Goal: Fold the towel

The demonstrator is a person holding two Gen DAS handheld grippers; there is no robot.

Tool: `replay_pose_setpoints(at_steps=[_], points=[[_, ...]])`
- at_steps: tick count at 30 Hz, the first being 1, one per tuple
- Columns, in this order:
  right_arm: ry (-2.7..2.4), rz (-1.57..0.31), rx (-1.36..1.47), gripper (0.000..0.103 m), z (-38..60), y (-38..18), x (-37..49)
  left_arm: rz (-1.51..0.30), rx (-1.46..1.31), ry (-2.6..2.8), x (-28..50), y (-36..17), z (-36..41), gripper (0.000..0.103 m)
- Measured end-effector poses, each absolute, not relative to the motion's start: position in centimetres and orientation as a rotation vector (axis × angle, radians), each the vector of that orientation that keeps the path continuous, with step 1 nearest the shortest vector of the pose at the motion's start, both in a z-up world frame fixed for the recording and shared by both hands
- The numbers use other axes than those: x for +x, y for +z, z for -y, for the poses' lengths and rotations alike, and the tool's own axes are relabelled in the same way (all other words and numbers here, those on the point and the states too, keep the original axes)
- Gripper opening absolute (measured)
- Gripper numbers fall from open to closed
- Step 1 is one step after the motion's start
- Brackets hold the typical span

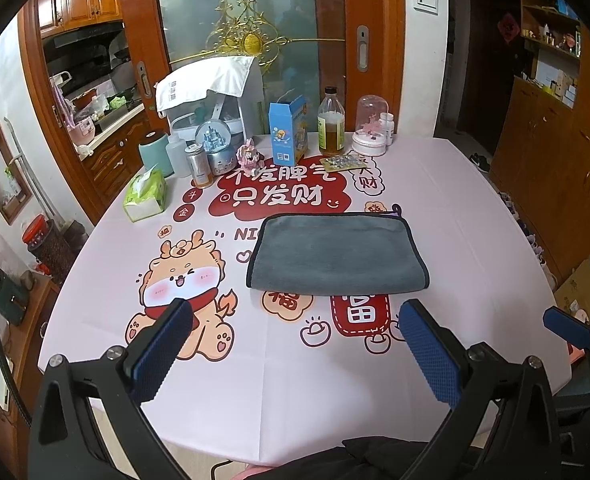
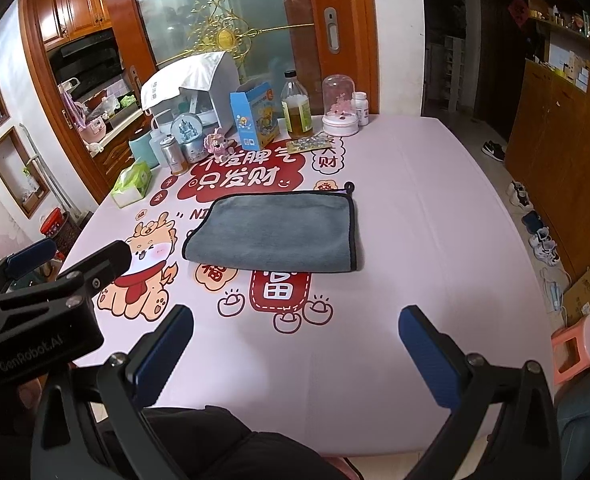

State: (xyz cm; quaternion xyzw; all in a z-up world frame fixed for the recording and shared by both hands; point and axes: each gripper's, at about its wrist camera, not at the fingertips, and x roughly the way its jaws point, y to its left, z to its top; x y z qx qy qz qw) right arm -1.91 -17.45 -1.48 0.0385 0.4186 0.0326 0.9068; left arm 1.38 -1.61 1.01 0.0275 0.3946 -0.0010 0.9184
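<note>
A grey towel (image 1: 337, 254) with black edging lies folded in half on the pink printed tablecloth (image 1: 435, 208), its fold toward me; it also shows in the right wrist view (image 2: 273, 232). My left gripper (image 1: 295, 320) is open and empty, held above the table's near side, short of the towel. My right gripper (image 2: 295, 322) is open and empty too, near the front edge and right of the left one. The left gripper (image 2: 59, 256) shows at the left of the right wrist view. A blue fingertip (image 1: 567, 326) of the right gripper shows at the right of the left wrist view.
Along the table's far side stand a tissue pack (image 1: 145, 196), a teal canister (image 1: 155, 152), a snow globe (image 1: 215, 146), a blue carton (image 1: 289, 130), an oil bottle (image 1: 331, 124) and a glass dome (image 1: 371, 128). Shoes (image 2: 541, 236) lie on the floor right.
</note>
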Motion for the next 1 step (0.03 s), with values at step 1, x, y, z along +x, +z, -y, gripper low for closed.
replay_pose_setpoints(at_steps=[1], points=[[0.067,-0.865,0.080,0.103,17.47,-1.47,-1.91,-0.812,0.057,-0.002,1.35,1.06,1.64,0.102]])
